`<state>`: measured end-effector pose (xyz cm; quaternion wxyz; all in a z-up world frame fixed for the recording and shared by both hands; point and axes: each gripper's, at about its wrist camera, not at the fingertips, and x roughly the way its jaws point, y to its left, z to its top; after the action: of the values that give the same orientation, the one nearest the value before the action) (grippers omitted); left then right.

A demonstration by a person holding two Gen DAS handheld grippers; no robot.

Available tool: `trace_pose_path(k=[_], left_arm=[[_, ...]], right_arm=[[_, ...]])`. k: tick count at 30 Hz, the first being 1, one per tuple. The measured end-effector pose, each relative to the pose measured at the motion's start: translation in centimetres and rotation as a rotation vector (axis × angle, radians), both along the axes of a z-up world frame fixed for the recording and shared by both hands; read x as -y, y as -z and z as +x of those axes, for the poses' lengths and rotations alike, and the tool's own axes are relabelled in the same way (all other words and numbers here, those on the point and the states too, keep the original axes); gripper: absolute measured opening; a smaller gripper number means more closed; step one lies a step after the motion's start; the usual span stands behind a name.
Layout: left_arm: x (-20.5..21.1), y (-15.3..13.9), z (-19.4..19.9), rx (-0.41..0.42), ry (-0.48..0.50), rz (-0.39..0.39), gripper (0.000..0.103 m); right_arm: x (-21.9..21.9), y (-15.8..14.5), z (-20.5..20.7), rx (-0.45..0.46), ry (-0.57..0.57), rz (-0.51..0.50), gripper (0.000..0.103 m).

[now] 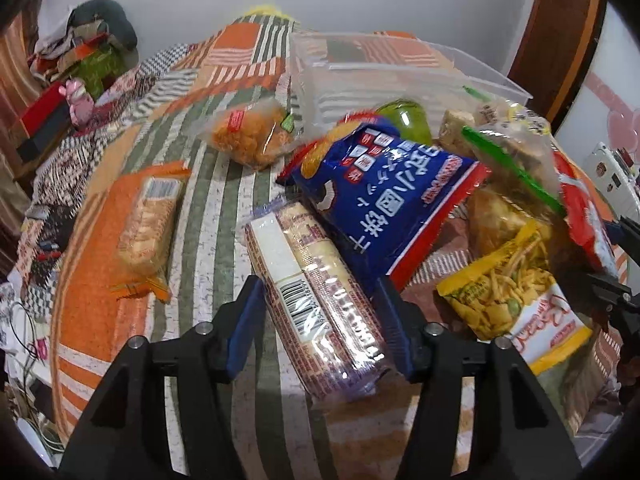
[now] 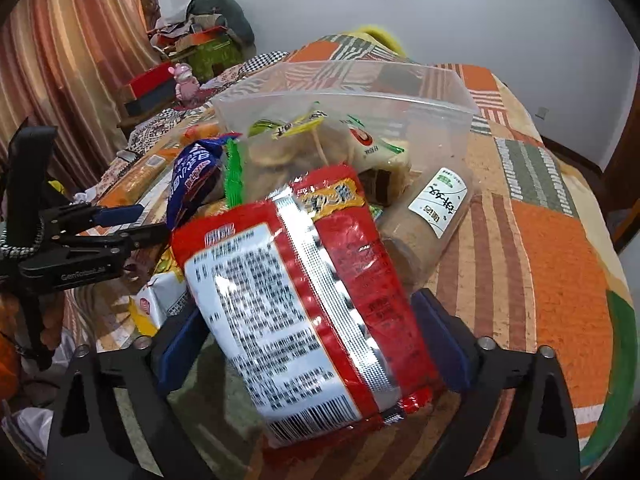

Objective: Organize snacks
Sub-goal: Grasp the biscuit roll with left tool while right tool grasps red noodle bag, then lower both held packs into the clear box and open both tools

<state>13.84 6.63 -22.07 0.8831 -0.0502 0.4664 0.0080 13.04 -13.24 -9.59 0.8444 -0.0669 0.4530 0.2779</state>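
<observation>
My left gripper [image 1: 320,300] has its blue pads on both sides of a long biscuit roll in clear purple wrap [image 1: 316,300], which lies on the bedspread; the pads look closed on it. My right gripper [image 2: 308,320] straddles a red noodle packet [image 2: 304,300] that leans on the snack pile; the pads sit at its edges. A clear plastic bin [image 1: 400,76] stands behind the pile and also shows in the right wrist view [image 2: 348,84]. A blue snack bag [image 1: 392,196], a yellow snack bag [image 1: 508,296] and several other packets are heaped in front of the bin.
An orange cracker pack [image 1: 148,228] and a bag of orange puffs [image 1: 252,136] lie to the left on the striped bedspread [image 1: 208,200]. Boxes and clutter [image 1: 52,116] sit at the far left. A brown cylinder pack [image 2: 432,216] lies beside the bin.
</observation>
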Motion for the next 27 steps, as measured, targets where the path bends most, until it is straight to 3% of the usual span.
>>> trace_pose_path(k=[4, 8, 16, 21, 23, 27], left_arm=[[-0.8, 0.6, 0.3, -0.007, -0.024, -0.04, 0.057], [-1.2, 0.6, 0.1, -0.001, -0.038, -0.037, 0.05], [-2.1, -0.9, -1.5, 0.029, -0.059, -0.044, 0.044], [-1.9, -3.3, -2.2, 0.099, -0.059, -0.029, 0.043], [-1.5, -4.5, -2.1, 0.13, -0.055, -0.021, 0.037], [-1.0, -6.8, -1.6, 0.192, -0.038, -0.019, 0.036]], right_arm=[[0.5, -0.3, 0.0, 0.0, -0.001, 0.016, 0.075], [0.4, -0.6, -0.4, 0.015, -0.001, 0.016, 0.069], [1.0, -2.2, -0.7, 0.067, 0.034, 0.038, 0.069], [1.7, -4.0, -0.3, 0.116, 0.072, 0.058, 0.069], [1.9, -4.7, -0.1, 0.137, 0.09, 0.063, 0.069], [2.4, -6.0, 0.9, 0.172, 0.134, 0.096, 0.069]])
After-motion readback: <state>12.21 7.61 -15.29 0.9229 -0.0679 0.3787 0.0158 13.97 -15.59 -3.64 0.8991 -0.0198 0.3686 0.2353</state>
